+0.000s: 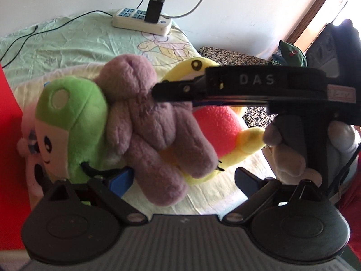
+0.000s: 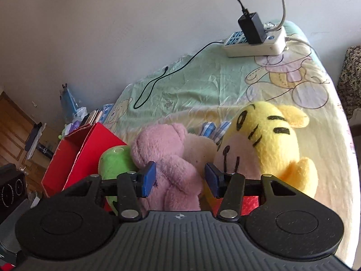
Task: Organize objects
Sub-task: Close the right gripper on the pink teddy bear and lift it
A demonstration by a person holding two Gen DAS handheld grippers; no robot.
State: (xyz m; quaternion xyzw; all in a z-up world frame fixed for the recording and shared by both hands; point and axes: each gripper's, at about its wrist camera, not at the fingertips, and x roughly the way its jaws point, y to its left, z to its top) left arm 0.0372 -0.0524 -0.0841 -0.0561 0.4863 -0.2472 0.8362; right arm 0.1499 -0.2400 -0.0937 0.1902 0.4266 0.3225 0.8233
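Observation:
A pile of plush toys lies on the bed sheet (image 2: 203,83). On top is a purple plush bear (image 1: 144,117) (image 2: 171,158). Beside it are a green plush (image 1: 74,122) (image 2: 115,160) and a yellow plush (image 1: 225,133) (image 2: 270,140) in a red shirt. My right gripper (image 2: 180,179) is shut on the bear's body, its blue pads pressing both sides. In the left wrist view it reaches in from the right, held by a gloved hand (image 1: 288,153). My left gripper (image 1: 183,179) is wide open near the bed, and the bear's leg lies between its fingers.
A red box (image 2: 76,158) (image 1: 9,135) stands open at the left of the toys. A white power strip (image 1: 142,20) (image 2: 255,43) with a black charger and a loose black cable (image 2: 158,79) lies by the wall. A pale plush (image 1: 31,162) lies under the green one.

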